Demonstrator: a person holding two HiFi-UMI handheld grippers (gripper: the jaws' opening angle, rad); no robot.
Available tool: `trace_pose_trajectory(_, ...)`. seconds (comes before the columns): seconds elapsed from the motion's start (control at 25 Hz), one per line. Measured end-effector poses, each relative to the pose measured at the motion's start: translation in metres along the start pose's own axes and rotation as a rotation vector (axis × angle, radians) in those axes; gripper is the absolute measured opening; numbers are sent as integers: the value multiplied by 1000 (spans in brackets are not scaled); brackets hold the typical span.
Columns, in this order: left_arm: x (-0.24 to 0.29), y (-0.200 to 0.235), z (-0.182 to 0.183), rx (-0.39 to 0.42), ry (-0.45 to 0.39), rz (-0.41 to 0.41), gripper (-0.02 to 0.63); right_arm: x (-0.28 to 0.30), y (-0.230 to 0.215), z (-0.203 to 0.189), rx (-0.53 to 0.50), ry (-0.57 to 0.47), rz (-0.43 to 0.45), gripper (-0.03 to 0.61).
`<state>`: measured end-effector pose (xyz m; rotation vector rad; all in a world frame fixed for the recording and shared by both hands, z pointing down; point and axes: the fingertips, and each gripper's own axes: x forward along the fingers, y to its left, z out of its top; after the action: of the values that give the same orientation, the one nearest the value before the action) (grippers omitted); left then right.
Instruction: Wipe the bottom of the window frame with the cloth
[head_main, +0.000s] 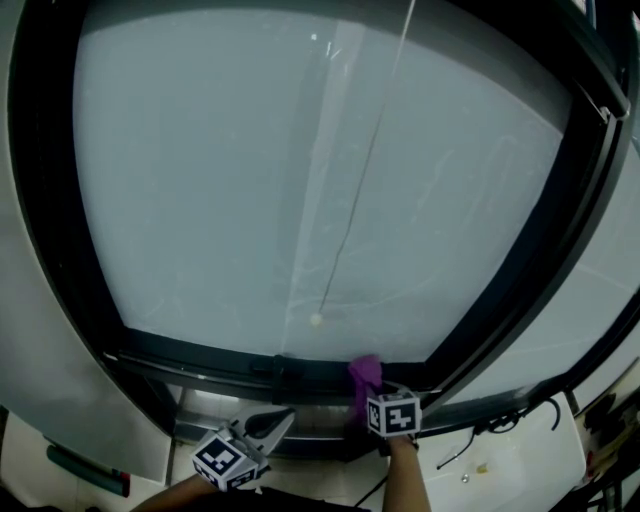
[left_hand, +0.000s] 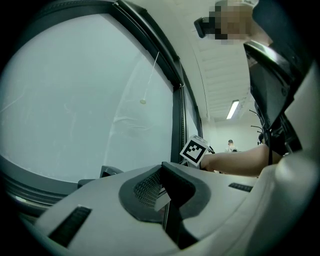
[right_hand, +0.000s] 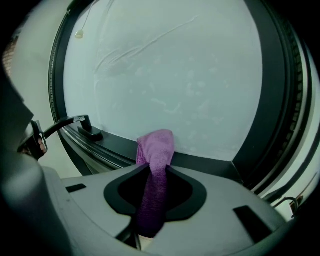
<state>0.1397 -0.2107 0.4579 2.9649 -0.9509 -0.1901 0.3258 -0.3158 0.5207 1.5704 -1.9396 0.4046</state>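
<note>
Now my right gripper (right_hand: 155, 176) clenches the purple cloth (right_hand: 156, 144) at the window frame's bottom edge (right_hand: 212, 163), near its right corner. My left gripper (left_hand: 163, 196) is closed and empty. With weak pressure the cloth could skid onto the glass.

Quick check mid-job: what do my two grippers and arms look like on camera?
Both the left gripper and right gripper have light grey moulded bodies with a dark recess around the fingers; the left's pads look ribbed. Each carries a white cube printed with black square markers. The forearms show no sleeves.

Purple cloth (right_hand: 156, 150) bunched against dark window frame (right_hand: 200, 161)
</note>
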Motion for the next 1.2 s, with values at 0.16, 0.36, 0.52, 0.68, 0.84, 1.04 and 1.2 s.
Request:
trace_pose_trajectory(0.16, 2, -1, -1, 2, 3, -2, 5, -1, -10, -2, 13, 2, -13, 89)
trace_pose_trajectory(0.36, 5, -2, -4, 4, 9, -8, 5, -1, -23, -6, 31, 10, -24, 89)
trace_pose_trajectory(0.52, 7, -5, -4, 2, 12, -18, 5, -4, -33, -9, 36, 16, -42, 89)
trace_pose_trajectory(0.68, 9, -7, -5, 5, 14, -36, 5, -5, -42, -11, 53, 15, -57, 89)
trace_pose_trajectory(0.84, 11, -10, -6, 0, 16, -45, 5, -5, -50, -14, 72, 15, -67, 89)
trace_pose_trajectory(1.04, 12, -13, -4, -7, 2, -63, 5, -8, -62, -18, 93, 11, -88, 89)
trace_pose_trajectory(1.2, 13, -14, -1, -8, -16, -79, 5, -9, -70, -21, 109, 10, -100, 89)
